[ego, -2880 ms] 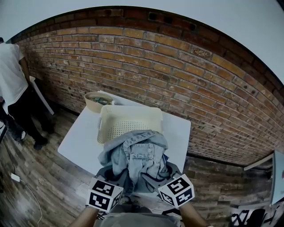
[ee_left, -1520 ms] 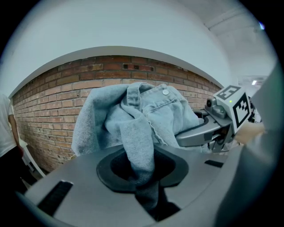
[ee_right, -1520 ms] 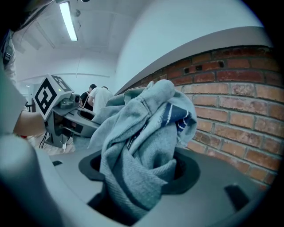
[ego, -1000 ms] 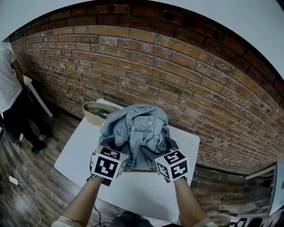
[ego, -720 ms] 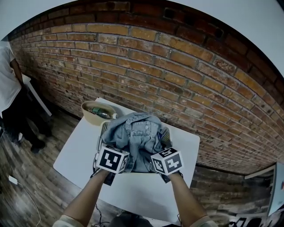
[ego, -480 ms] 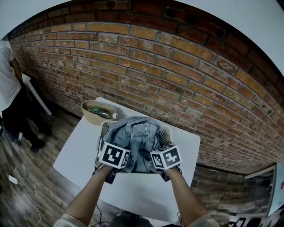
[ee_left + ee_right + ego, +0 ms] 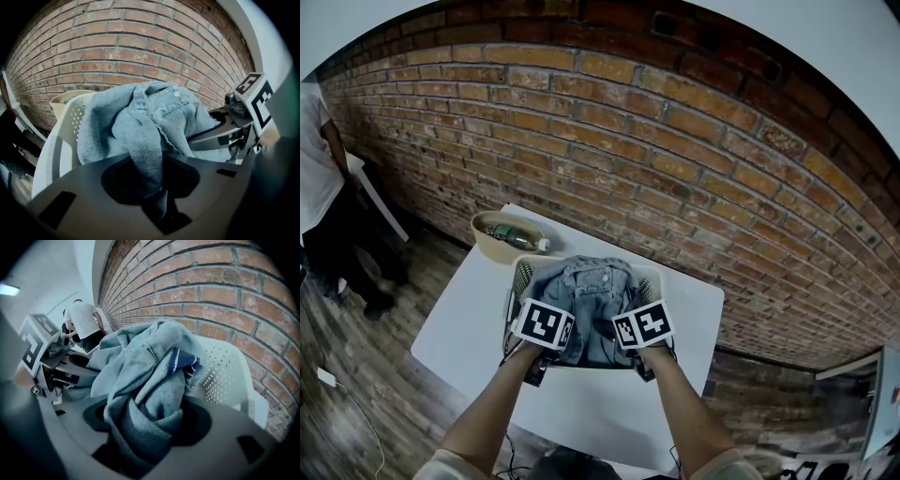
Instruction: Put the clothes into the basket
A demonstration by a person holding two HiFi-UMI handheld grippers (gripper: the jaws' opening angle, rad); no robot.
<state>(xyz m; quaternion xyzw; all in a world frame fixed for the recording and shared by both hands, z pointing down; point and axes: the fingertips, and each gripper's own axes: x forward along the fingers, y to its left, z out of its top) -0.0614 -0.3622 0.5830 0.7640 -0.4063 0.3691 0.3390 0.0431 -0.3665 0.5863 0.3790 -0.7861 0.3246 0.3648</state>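
A light blue denim jacket (image 7: 592, 286) lies bunched in the cream perforated basket (image 7: 519, 277) on the white table (image 7: 464, 319). My left gripper (image 7: 152, 190) is shut on a fold of the jacket (image 7: 150, 122), low over the basket's near left side. My right gripper (image 7: 140, 437) is shut on a thick twisted bundle of the same jacket (image 7: 140, 366) at the near right. A dark blue striped patch of cloth (image 7: 184, 363) shows among the folds. In the head view both marker cubes hide the fingertips. The basket wall (image 7: 225, 376) stands just past the cloth.
A tan bowl (image 7: 495, 246) holding a bottle stands behind the basket at the far left. A brick wall (image 7: 675, 169) runs close behind the table. A person in a white shirt (image 7: 314, 159) stands at the left. The table's near edge lies below my forearms.
Both grippers have sunk with the jacket. A second ago it hung above the basket and hid it; now it sits down inside, with the rim showing.
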